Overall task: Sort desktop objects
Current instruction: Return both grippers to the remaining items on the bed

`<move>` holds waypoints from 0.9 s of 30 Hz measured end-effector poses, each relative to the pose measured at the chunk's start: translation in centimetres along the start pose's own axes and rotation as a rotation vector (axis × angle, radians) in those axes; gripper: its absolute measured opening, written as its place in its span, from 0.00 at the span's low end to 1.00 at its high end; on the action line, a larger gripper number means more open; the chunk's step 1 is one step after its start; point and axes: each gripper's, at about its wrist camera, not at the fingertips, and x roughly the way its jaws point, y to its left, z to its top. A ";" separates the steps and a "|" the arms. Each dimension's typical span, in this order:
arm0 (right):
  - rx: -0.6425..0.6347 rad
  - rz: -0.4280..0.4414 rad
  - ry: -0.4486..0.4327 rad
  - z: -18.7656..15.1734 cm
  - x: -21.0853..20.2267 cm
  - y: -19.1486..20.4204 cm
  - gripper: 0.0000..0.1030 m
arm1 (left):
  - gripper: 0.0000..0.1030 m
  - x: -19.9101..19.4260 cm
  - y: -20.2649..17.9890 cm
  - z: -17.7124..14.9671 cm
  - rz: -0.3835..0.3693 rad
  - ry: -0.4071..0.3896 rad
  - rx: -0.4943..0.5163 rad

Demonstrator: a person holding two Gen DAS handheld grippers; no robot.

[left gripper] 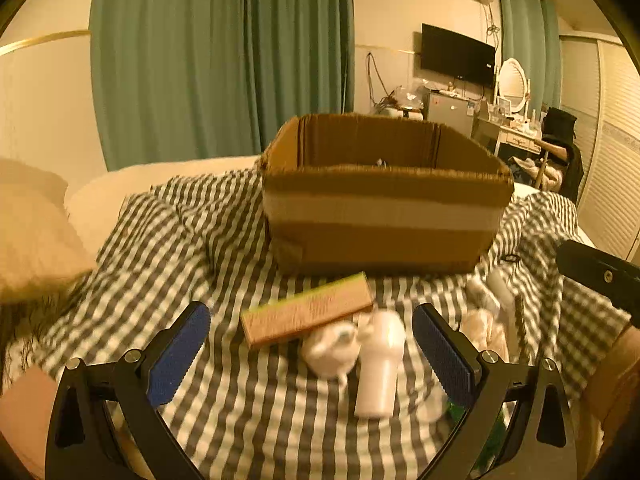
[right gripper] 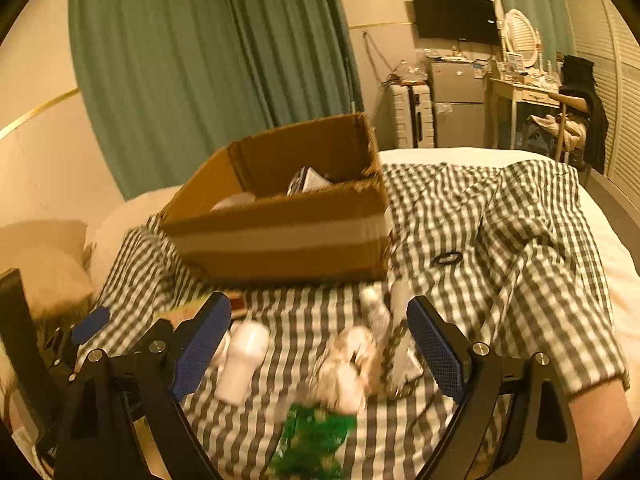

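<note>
An open cardboard box (left gripper: 384, 216) stands on a checked cloth (left gripper: 224, 240); it also shows in the right wrist view (right gripper: 280, 240) with a few items inside. My left gripper (left gripper: 312, 356) is open above a flat tan box (left gripper: 308, 312), a white round object (left gripper: 330, 350) and a white bottle (left gripper: 380, 364). My right gripper (right gripper: 320, 344) is open above a crumpled pale wrapper (right gripper: 352, 364), a green packet (right gripper: 312, 440) and the white bottle (right gripper: 242, 360). Neither holds anything.
A black hair tie (right gripper: 446, 258) lies on the cloth right of the box. A beige pillow (left gripper: 32, 232) lies at the left. Green curtains (left gripper: 220, 56), a TV (left gripper: 456, 56), a small fridge (right gripper: 456, 100) and a dresser (right gripper: 528, 92) stand behind the bed.
</note>
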 end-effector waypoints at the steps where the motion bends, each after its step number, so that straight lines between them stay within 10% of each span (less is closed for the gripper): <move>1: -0.007 -0.004 0.007 -0.5 -0.1 0.1 0.87 | 1.00 0.0 0.0 -0.3 -0.002 0.007 -0.001; 27: -0.027 -0.038 0.266 -7.8 4.4 0.2 0.87 | 1.00 3.5 1.6 -6.1 0.002 0.130 0.020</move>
